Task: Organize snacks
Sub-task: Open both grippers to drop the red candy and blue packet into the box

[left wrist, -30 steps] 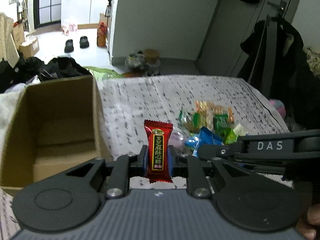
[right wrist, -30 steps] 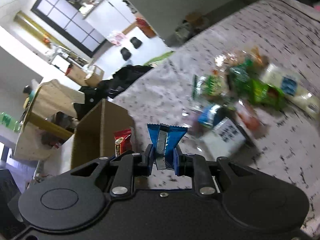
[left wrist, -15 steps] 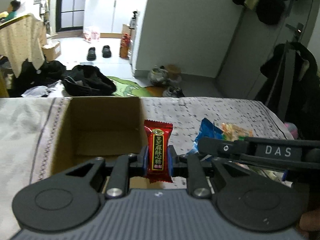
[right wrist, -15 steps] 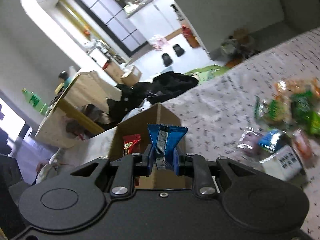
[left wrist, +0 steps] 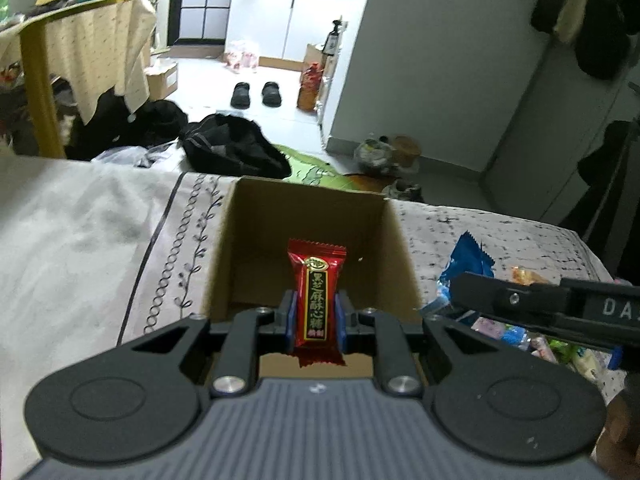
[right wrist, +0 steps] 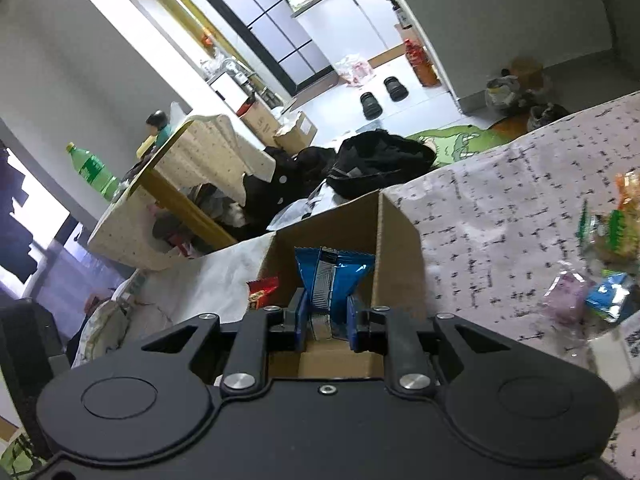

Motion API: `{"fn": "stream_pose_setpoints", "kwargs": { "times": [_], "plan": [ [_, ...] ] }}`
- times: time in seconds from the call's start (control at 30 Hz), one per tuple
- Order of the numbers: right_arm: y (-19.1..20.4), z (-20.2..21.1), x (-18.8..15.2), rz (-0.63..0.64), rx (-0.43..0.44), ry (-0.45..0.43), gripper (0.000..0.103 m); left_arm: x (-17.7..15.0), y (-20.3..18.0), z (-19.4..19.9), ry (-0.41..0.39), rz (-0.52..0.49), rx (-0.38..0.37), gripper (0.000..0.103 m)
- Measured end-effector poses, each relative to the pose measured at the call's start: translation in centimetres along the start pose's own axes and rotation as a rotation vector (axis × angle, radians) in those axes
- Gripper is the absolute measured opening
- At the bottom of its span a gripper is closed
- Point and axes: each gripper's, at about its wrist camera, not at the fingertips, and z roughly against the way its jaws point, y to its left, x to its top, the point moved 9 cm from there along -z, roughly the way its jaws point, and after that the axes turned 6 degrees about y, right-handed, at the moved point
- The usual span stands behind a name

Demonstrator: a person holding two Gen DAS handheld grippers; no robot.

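Observation:
My left gripper (left wrist: 316, 316) is shut on a red candy packet (left wrist: 316, 300) with gold lettering, held upright over the open cardboard box (left wrist: 256, 216). My right gripper (right wrist: 327, 316) is shut on a blue snack packet (right wrist: 334, 280), held over the same box (right wrist: 396, 248). The red packet (right wrist: 262, 290) shows at the left in the right wrist view. The right gripper's arm and the blue packet (left wrist: 468, 260) show at the right in the left wrist view. A pile of loose snacks (right wrist: 600, 264) lies on the patterned cloth to the right of the box.
The box stands on a bed with a patterned cloth (left wrist: 480, 232) and a white floral sheet (left wrist: 80, 240). Beyond the bed's far edge lie dark bags (left wrist: 232, 148) on the floor, a covered table (left wrist: 80, 40) at the left, and slippers (left wrist: 256, 94).
Both grippers have moved left from the snack pile to over the box, each still holding its packet. The box now lies straight ahead in both views.

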Motion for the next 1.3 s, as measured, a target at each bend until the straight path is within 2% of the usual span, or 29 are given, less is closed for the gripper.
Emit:
{"fn": "stream_pose_setpoints", "kwargs": {
  "times": [0.17, 0.37, 0.47, 0.57, 0.63, 0.7, 0.77, 1.0, 1.17, 1.3],
  "plan": [
    [1.2, -1.5, -0.4, 0.030, -0.002, 0.031, 0.020, -0.6, 1.0, -0.8, 0.018, 0.026, 0.016, 0.018],
    [0.7, -3.2, -0.8, 0.022, -0.034, 0.057, 0.020, -1.1, 1.9, -2.1, 0.041, 0.036, 0.047, 0.018],
    [0.6, -3.4, -1.1, 0.028, -0.040, 0.068, 0.020, -1.0, 1.9, -1.8, 0.029, 0.032, 0.061, 0.022],
    [0.9, -3.6, -0.9, 0.036, -0.044, 0.080, 0.021, -0.8, 1.9, -1.2, 0.019, 0.038, 0.059, 0.033],
    [0.9, -3.5, -0.7, 0.046, -0.057, 0.082, 0.026, -0.7, 1.8, -0.6, 0.004, 0.045, 0.069, 0.053],
    [1.0, -2.8, -0.4, 0.052, -0.052, 0.065, 0.029, -0.6, 1.7, 0.2, -0.013, 0.048, 0.080, 0.066],
    [1.0, -1.9, -0.2, 0.048, -0.039, 0.051, 0.040, -0.6, 1.5, 1.0, -0.025, 0.057, 0.081, 0.074],
    [-0.1, 1.2, 0.1, 0.037, -0.048, 0.013, 0.058, -0.5, 1.0, 2.1, -0.029, 0.109, 0.037, 0.084],
    [-1.4, 3.2, -0.1, 0.045, -0.095, -0.006, 0.082, -0.5, 0.2, 2.7, -0.049, 0.105, 0.032, 0.095],
    [-2.5, 4.8, -0.4, 0.069, -0.134, -0.027, 0.093, -0.5, -0.8, 3.3, -0.074, 0.075, 0.018, 0.103]
  ]
}}
